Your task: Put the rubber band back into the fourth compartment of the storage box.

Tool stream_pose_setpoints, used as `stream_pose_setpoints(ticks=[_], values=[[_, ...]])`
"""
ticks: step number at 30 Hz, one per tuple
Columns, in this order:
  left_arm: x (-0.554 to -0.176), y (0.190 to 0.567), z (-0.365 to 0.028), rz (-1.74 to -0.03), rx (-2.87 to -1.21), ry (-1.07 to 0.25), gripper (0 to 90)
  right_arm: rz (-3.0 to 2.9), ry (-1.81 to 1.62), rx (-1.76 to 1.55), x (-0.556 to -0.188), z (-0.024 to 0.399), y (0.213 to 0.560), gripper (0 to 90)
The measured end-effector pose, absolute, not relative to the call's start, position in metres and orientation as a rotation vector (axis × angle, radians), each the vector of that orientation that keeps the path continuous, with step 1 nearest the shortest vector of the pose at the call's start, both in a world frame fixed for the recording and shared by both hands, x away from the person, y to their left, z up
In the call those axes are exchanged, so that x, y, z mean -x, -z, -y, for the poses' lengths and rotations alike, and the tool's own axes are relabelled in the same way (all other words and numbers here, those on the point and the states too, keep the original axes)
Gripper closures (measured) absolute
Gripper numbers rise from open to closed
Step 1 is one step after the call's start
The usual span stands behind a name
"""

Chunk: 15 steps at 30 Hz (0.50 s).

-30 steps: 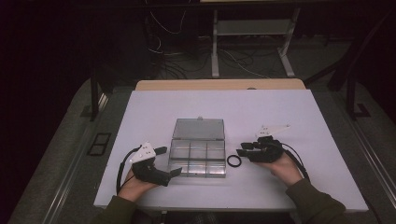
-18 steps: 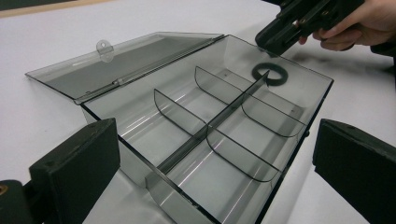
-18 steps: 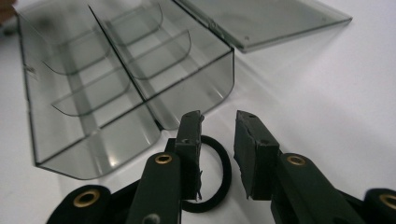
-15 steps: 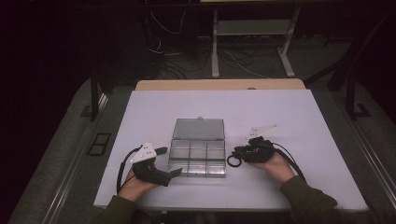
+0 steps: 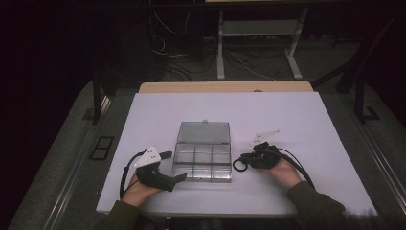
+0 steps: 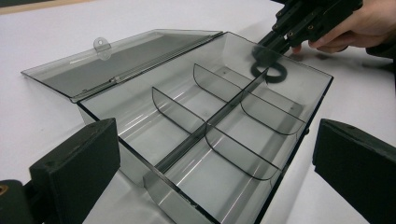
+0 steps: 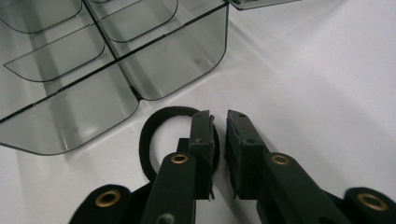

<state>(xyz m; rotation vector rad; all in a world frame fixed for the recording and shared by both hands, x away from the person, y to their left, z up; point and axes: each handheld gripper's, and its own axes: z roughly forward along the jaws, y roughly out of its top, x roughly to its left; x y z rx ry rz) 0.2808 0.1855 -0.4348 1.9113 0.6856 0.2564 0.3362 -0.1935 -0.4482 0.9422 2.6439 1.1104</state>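
A clear grey compartment box (image 5: 203,180) stands open mid-table, its lid (image 5: 204,132) laid back and its compartments empty. A black ring (image 5: 238,165) lies flat on the table just right of the box. My right gripper (image 5: 245,161) points left at it. In the right gripper view one jaw sits inside the ring (image 7: 154,135) and the other outside, and the jaws have just been closing on its band. A thin slit still shows beside the band. My left gripper (image 5: 175,166) rests at the box's front left corner, open wide and empty (image 6: 215,177).
The white table (image 5: 297,115) has bare room on all sides of the box. A wooden edge (image 5: 225,86) runs along the far side. Beyond it are a dark floor, cables and a metal stand (image 5: 258,28).
The right gripper's jaws have drawn together around the ring's band, and the hand has edged slightly toward the box. The left gripper and the box have not moved.
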Motion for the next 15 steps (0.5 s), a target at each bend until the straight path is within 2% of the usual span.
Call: stream_pose_setpoints(ticks=[5, 15], values=[[-0.2808, 0.4346, -0.1860, -0.685, -1.915, -0.257, 0.0, -2.632, -1.096, -0.909, -0.3343, 0.1927, 0.4487, 84.4], [-0.2803, 0.4340, -0.1864, -0.683, -1.915, -0.261, 0.0, -2.624, -1.117, -0.915, -0.3334, 0.1953, 0.4459, 84.7]])
